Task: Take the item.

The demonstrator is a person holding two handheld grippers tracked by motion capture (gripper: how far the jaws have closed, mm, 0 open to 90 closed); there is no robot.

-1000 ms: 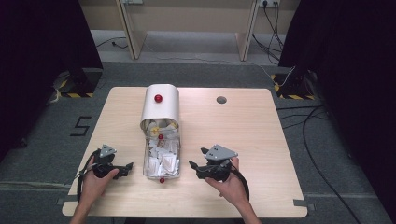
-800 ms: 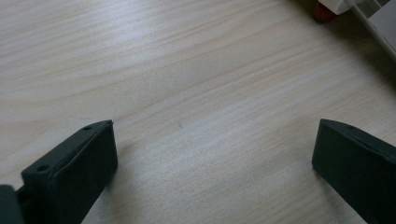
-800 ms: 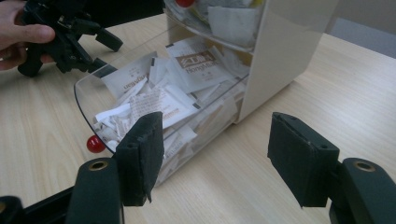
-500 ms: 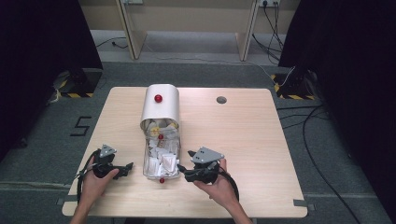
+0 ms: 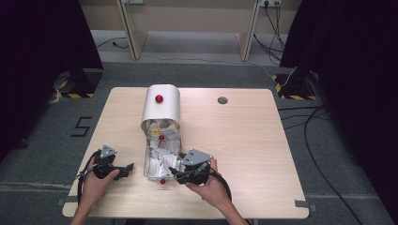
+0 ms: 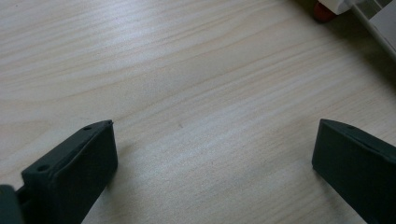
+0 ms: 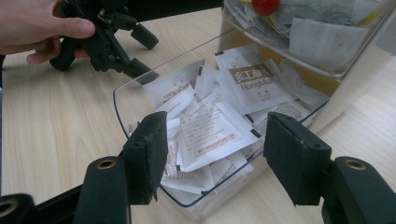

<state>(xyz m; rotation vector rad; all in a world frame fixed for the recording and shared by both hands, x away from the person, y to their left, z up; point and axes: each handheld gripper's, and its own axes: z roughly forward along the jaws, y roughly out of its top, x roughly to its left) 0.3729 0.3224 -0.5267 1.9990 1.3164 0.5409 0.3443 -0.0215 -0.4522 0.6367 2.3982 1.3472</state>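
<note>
Sliding leftward along the table's (image 5: 244, 140) near edge, the right gripper (image 7: 215, 154) now straddles the clear tray's (image 7: 122, 105) near corner, jaws closing, half-open, gripping nothing, likely lining up on a sachet (image 7: 208, 133). Left gripper (image 6: 212, 158) waits wide open beside the tray.

One wooden table (image 5: 263, 154) fills the middle of the high view. On it stand one white cylindrical container (image 5: 162, 104) and one clear tray (image 5: 149, 169), left of centre. Three red knobs show: one on the container (image 5: 159, 99), one at its mouth (image 5: 162, 137), one at the tray's near edge (image 5: 163, 181). The white sachets (image 7: 210, 130) overlap too much to count. Two grippers are present, the left gripper (image 5: 126, 169) and the right gripper (image 5: 174, 172), plus two hands.
</note>
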